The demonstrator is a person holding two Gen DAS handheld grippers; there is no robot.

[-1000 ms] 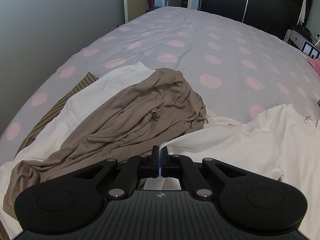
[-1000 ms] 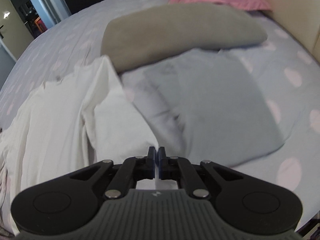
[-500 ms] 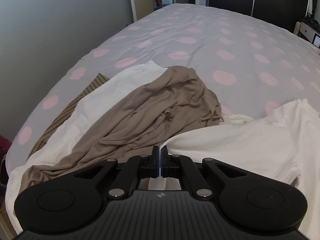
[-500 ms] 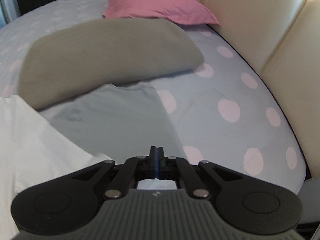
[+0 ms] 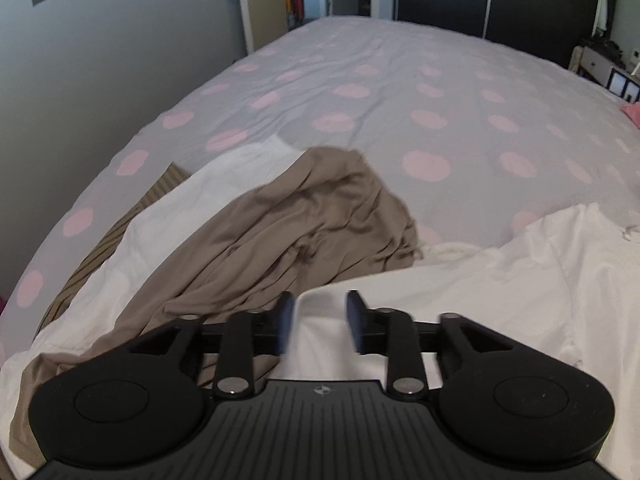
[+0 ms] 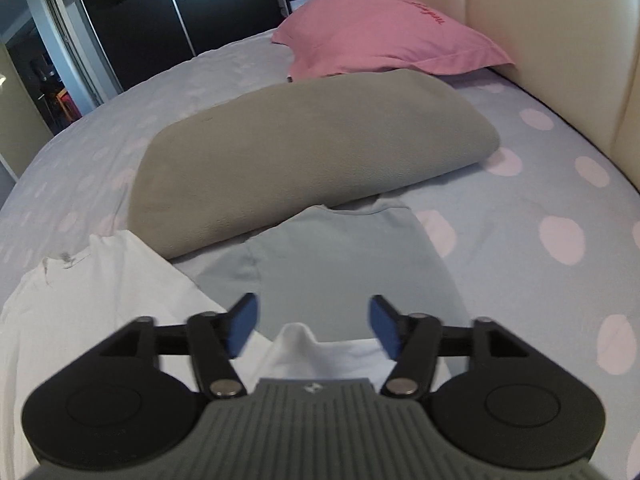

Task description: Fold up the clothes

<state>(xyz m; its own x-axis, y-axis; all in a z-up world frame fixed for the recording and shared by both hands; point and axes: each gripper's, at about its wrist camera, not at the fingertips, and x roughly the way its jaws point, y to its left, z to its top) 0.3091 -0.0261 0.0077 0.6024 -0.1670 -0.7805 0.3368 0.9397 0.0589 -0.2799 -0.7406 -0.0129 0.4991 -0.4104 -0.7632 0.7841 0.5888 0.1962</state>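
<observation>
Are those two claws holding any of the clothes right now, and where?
Nothing is held. Both sets of jaws stand open over the white shirt, its edge lying loose between them.

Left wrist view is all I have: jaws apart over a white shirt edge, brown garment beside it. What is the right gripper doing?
Observer: The right gripper has its jaws wide apart too, holding nothing; a peak of the white shirt sits loose between them.
Operator: What lies ahead of it?
Observer: A flat grey-blue shirt, partly under the white shirt's edge.
Operator: Anything beyond that?
Observer: A long olive-grey pillow lies across the bed, with a pink pillow behind it against the cream headboard.
Operator: Can you see the white shirt's collar from there?
Observer: Yes, its neck label shows at the far left, facing up.
</observation>
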